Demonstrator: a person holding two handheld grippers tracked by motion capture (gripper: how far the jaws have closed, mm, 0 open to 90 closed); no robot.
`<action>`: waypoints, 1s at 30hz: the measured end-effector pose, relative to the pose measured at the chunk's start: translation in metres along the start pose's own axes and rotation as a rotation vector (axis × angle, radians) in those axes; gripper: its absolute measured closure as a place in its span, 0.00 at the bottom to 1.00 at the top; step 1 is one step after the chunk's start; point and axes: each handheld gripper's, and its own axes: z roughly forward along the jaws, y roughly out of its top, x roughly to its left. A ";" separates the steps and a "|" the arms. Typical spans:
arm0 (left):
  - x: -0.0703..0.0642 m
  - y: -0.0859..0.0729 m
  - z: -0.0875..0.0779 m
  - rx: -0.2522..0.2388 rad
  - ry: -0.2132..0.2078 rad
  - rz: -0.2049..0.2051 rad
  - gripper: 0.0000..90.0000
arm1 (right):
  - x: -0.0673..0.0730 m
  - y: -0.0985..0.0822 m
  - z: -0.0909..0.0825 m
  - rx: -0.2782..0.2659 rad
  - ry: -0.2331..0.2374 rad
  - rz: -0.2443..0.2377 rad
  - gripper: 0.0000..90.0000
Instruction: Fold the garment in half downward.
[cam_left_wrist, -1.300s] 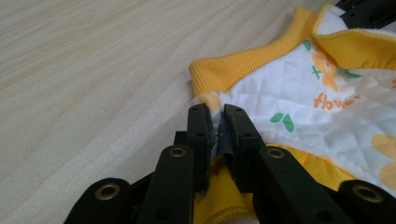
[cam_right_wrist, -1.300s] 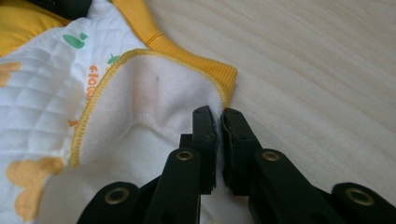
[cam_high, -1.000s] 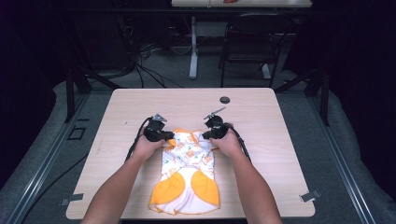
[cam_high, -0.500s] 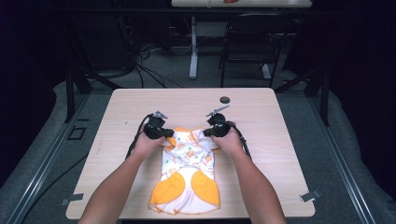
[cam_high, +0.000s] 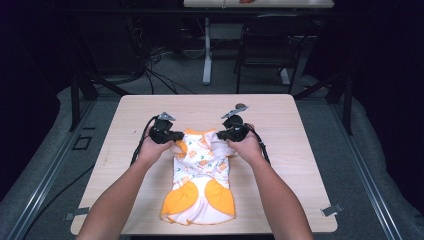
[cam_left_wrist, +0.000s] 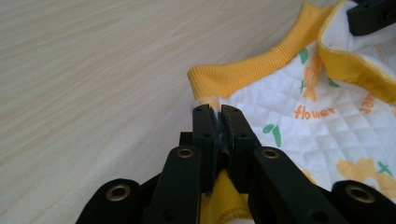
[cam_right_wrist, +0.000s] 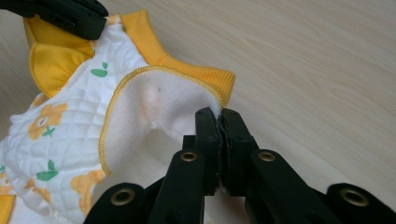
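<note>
I saw the small quilted garment (cam_high: 200, 180) lying on the worktop (cam_high: 300, 150), its long axis running from the orange collar at the far end toward me. Each far corner was pinched: my left gripper (cam_left_wrist: 219, 114) had its fingers clamped on the left shoulder, my right gripper (cam_right_wrist: 219, 116) clamped on the right. The cloth hung back from both fingers toward me, both hands equally near, so I judged the lift needed both together.

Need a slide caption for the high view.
Both tongs, left and right, pinch the garment by its top corners.
</note>
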 end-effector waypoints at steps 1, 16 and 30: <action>0.000 0.002 -0.002 -0.006 0.003 0.002 0.95 | 0.000 0.001 -0.001 -0.007 0.000 -0.001 0.96; -0.001 0.029 -0.031 -0.081 0.033 0.047 0.95 | 0.007 0.034 -0.033 -0.065 -0.043 -0.079 0.96; -0.012 0.035 -0.050 -0.142 0.040 0.109 0.95 | 0.016 0.039 -0.053 -0.096 -0.076 -0.158 0.96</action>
